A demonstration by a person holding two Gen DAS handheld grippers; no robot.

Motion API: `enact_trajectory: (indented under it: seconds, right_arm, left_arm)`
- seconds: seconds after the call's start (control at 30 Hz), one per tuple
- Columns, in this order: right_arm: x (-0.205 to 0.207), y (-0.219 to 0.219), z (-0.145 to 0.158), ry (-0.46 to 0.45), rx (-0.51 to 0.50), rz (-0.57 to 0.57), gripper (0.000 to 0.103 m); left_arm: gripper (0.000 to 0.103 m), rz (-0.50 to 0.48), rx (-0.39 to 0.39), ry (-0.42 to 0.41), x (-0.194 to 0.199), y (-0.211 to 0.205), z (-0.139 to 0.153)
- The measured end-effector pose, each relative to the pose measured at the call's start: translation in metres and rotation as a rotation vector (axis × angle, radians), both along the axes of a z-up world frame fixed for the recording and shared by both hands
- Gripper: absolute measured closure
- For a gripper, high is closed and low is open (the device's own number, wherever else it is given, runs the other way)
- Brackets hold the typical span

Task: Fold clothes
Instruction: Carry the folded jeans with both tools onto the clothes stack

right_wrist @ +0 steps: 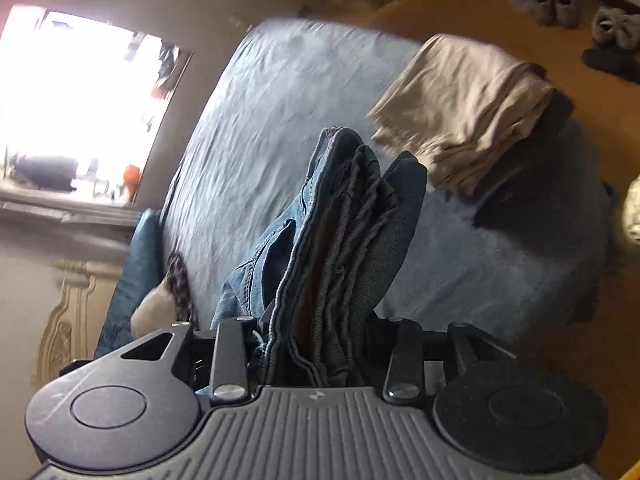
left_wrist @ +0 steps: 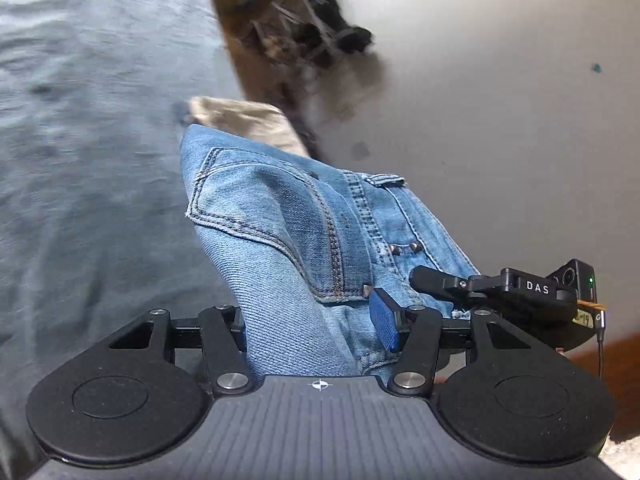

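Observation:
A folded pair of light blue jeans (left_wrist: 280, 216) hangs in the air between both grippers, above the edge of a bed. My left gripper (left_wrist: 314, 320) is shut on the thick bundle; its blue pad (left_wrist: 384, 320) presses the right side, and the other pad is hidden behind the denim. The right gripper (left_wrist: 438, 280) holds the same bundle from the right. In the right wrist view the jeans (right_wrist: 340, 240) show edge-on as several stacked layers, with my right gripper (right_wrist: 320, 336) shut on them. A folded beige garment (right_wrist: 460, 112) lies on the bed ahead.
The bed has a wrinkled grey-blue sheet (left_wrist: 100, 140), also seen in the right wrist view (right_wrist: 280, 120). Wooden floor (right_wrist: 580, 340) runs beside it, with grey slippers (right_wrist: 552, 0) at the far end. A bright window (right_wrist: 80, 100) is on the left. A dark heap (left_wrist: 316, 36) lies by a white wall.

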State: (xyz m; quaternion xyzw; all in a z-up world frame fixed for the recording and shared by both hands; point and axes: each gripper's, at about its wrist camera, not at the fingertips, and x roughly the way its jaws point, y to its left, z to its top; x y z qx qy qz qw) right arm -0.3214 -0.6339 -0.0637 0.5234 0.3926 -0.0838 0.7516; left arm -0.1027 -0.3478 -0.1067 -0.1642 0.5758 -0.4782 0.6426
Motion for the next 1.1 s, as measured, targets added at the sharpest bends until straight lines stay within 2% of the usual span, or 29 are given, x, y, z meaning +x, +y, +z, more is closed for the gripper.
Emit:
enact_trajectory:
  seconds: [0.23, 0.37, 0.47, 0.6, 0.73, 0.8, 0.87, 0.93, 1.0, 1.03, 1.1]
  right_arm:
    - [-0.021, -0.043, -0.01, 0.049, -0.003, -0.125, 0.061]
    - [-0.003, -0.086, -0.03, 0.063, 0.015, -0.119, 0.061]
    - [0.034, -0.132, -0.046, 0.067, 0.01, -0.054, 0.061]
    - [0.111, -0.195, -0.066, 0.028, -0.026, 0.106, 0.061]
    - [0.182, -0.243, -0.087, -0.072, -0.07, 0.256, 0.061]
    - [0.204, -0.258, -0.106, -0.122, -0.075, 0.316, 0.061]
    - [0.222, -0.272, -0.131, -0.157, -0.064, 0.369, 0.061]
    - [0.227, -0.279, -0.17, -0.132, -0.035, 0.408, 0.06]
    - [0.224, -0.282, -0.214, -0.059, -0.035, 0.44, 0.058]
    - [0.22, -0.283, -0.235, -0.022, -0.034, 0.444, 0.057]
    - [0.209, -0.29, -0.256, -0.053, 0.038, 0.405, 0.056]
  left_arm:
    - [0.049, -0.098, 0.036, 0.046, 0.011, -0.061, -0.014]
    - [0.049, -0.056, 0.066, 0.059, 0.028, -0.1, -0.027]
    - [0.049, 0.018, 0.089, 0.053, 0.044, -0.132, -0.036]
    - [0.049, 0.141, 0.11, -0.005, 0.079, -0.172, -0.044]
    - [0.049, 0.273, 0.085, -0.07, 0.106, -0.191, -0.063]
    - [0.049, 0.324, 0.07, -0.093, 0.111, -0.196, -0.084]
    - [0.049, 0.345, 0.09, -0.067, 0.104, -0.198, -0.117]
    - [0.049, 0.354, 0.125, -0.022, 0.092, -0.199, -0.155]
    - [0.048, 0.348, 0.208, 0.021, 0.072, -0.2, -0.191]
    - [0.046, 0.364, 0.189, 0.013, 0.066, -0.196, -0.194]
    - [0.045, 0.394, 0.152, 0.0, 0.056, -0.189, -0.198]
